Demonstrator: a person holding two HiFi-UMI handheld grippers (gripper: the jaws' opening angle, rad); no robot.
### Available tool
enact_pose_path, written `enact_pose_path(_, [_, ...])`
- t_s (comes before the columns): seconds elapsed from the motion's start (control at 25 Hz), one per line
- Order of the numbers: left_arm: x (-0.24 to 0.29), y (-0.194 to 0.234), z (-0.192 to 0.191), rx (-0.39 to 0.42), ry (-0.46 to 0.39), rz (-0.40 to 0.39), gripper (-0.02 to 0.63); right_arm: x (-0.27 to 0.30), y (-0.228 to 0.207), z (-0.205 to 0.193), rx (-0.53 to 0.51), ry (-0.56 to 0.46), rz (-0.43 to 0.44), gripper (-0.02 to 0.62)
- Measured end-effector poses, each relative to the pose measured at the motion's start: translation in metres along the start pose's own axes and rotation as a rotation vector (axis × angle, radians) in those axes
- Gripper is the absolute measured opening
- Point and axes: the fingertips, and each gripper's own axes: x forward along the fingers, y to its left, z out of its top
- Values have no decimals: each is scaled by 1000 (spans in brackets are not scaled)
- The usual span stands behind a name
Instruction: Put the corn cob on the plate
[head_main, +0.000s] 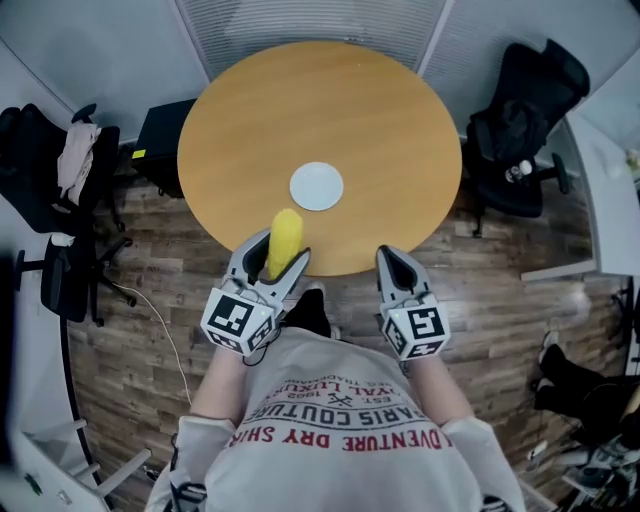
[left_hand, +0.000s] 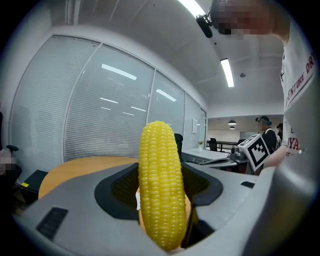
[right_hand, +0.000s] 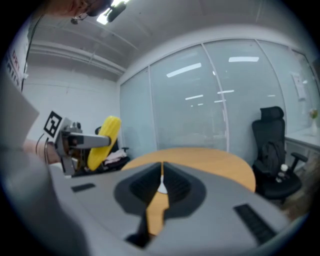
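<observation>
A yellow corn cob (head_main: 284, 241) stands upright between the jaws of my left gripper (head_main: 274, 256), which is shut on it at the near edge of the round table. In the left gripper view the corn cob (left_hand: 160, 185) fills the middle, held at its lower part by the gripper (left_hand: 162, 200). The small white plate (head_main: 316, 186) lies near the table's middle, beyond the cob. My right gripper (head_main: 393, 262) hovers at the table's near edge to the right, its jaws shut with nothing between them (right_hand: 161, 187). From the right gripper view the corn cob (right_hand: 103, 142) shows at left.
The round wooden table (head_main: 400, 130) stands on a wood floor. A black office chair (head_main: 525, 130) is at the right, another chair (head_main: 60, 170) with cloth over it at the left. A black box (head_main: 160, 135) sits by the table's left side.
</observation>
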Motion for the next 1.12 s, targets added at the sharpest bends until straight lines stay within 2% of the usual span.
enact_pose_path(0.2, [46,31,-13,-8,47,-15,278,38,-32,3,26,19,-41,31])
enact_pose_path(0.52, [121,89,-35,14,120,-44,278,113,-68,28,9,25,-57,31])
enact_pose_path(0.8, [167,116,-88,15,247,-92,278,164,-78,15,41,59,-57,31])
enact_pose_path(1.12, [204,130,-158,46,419,-112,278,189,-93,-14,53,129,-71,31])
